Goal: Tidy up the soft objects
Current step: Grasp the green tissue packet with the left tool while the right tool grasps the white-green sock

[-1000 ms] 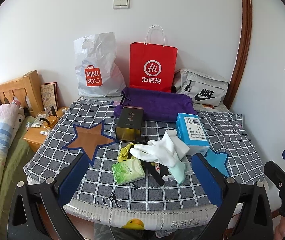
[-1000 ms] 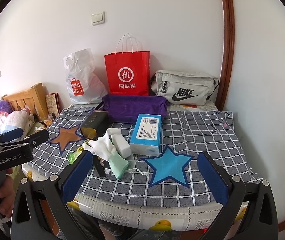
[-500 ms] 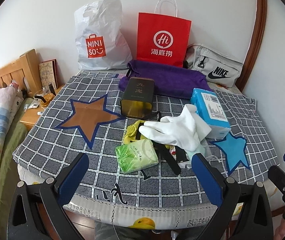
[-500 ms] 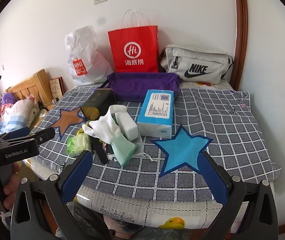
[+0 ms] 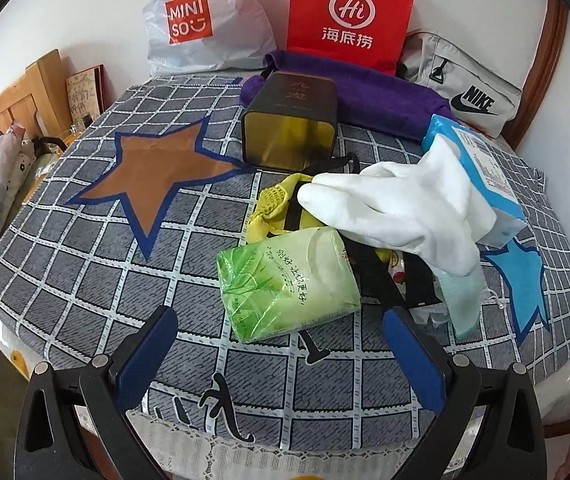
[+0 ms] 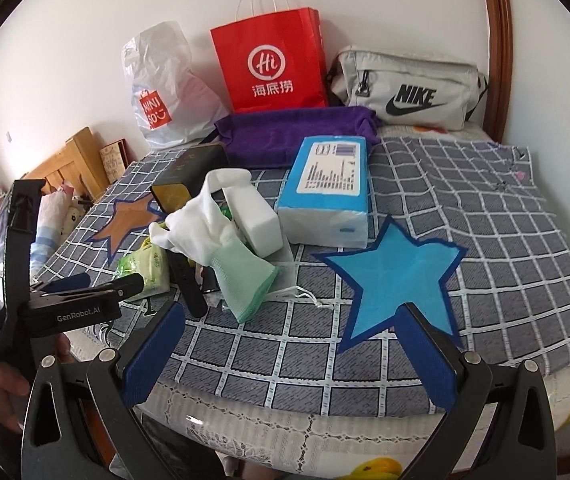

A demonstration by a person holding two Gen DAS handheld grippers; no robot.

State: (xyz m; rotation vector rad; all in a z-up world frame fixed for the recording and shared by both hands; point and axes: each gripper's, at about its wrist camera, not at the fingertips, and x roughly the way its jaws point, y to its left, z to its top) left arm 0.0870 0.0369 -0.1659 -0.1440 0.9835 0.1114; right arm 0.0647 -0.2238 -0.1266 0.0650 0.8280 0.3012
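Hovering over the pile: both grippers hang above the near edge of a grid-patterned tablecloth (image 5: 85,280), fingers spread wide, holding nothing.
Left gripper (image 5: 277,356): blue pads (image 5: 149,344) far apart, framing the green tissue pack (image 5: 289,284) just ahead; no contact with it.
Right gripper (image 6: 285,348): jaws equally wide, empty, set before the blue star patch (image 6: 393,272); the left tool and the hand that grips it show at the left rim of this view.
Green tissue pack: lies flat near the cloth's front edge, its far corner tucked under the white glove (image 5: 401,212).
White glove: draped across the top of the heap, fingers pointing left, pale green cuff (image 6: 249,280) hanging toward the front; it rests against a white block (image 6: 257,220).
Heap beneath: yellow mesh fabric (image 5: 273,204) and a black strap (image 6: 187,280) poke out from under the glove; the rest is too covered to tell.
Blue tissue box (image 6: 329,192): just right of the heap, touching the glove.
Dark tin (image 5: 289,128): lying on its side behind the heap, open gold mouth facing the camera.
Purple towel (image 6: 293,132): folded behind the tin, along the back of the table.
Back row, against the wall: white Miniso bag (image 5: 201,20), red paper bag (image 6: 273,64), grey Nike pouch (image 6: 409,88).
Brown star patch (image 5: 153,176): left of the tin, nothing on it.
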